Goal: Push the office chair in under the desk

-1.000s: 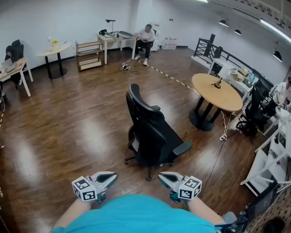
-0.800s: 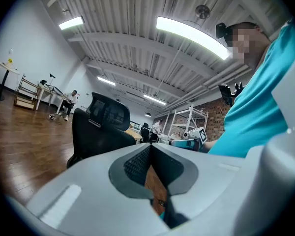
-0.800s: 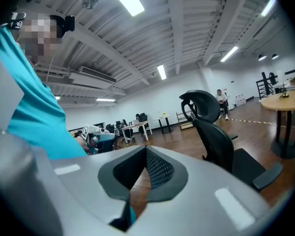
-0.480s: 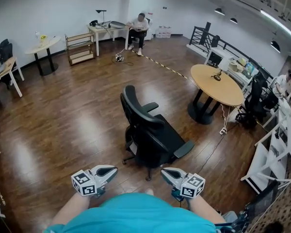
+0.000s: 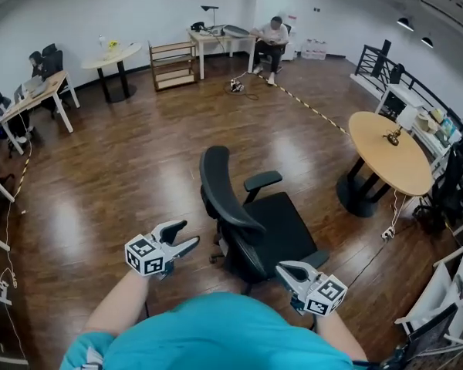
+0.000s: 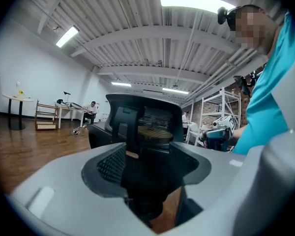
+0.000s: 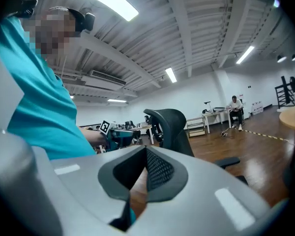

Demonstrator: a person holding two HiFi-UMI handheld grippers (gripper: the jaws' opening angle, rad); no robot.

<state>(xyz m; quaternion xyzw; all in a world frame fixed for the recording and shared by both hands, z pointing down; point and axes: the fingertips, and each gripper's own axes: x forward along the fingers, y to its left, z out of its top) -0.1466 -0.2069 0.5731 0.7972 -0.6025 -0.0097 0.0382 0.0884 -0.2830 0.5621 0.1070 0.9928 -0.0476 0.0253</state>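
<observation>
My left gripper [image 5: 187, 233] hangs just beside the back of the black mesh-backed office chair [image 5: 255, 222]. Its fingers are spread and have just been opening. Nothing is pinched between them, and only the chair's backrest shows beyond the gap. My right gripper [image 5: 284, 268] is near the seat's closest corner, its fingers pressed together at the tips and holding nothing. I cannot tell whether either gripper touches the chair. The chair stands on the dark wooden plank floor [image 5: 123, 168] in the open middle of the room. Its backrest is toward me and its seat faces the round light-wood table [image 5: 390, 160] on my right, well apart from it. The white desk [image 5: 216, 35] by the far wall, where a seated person [image 5: 272, 37] is, lies well away too
</observation>
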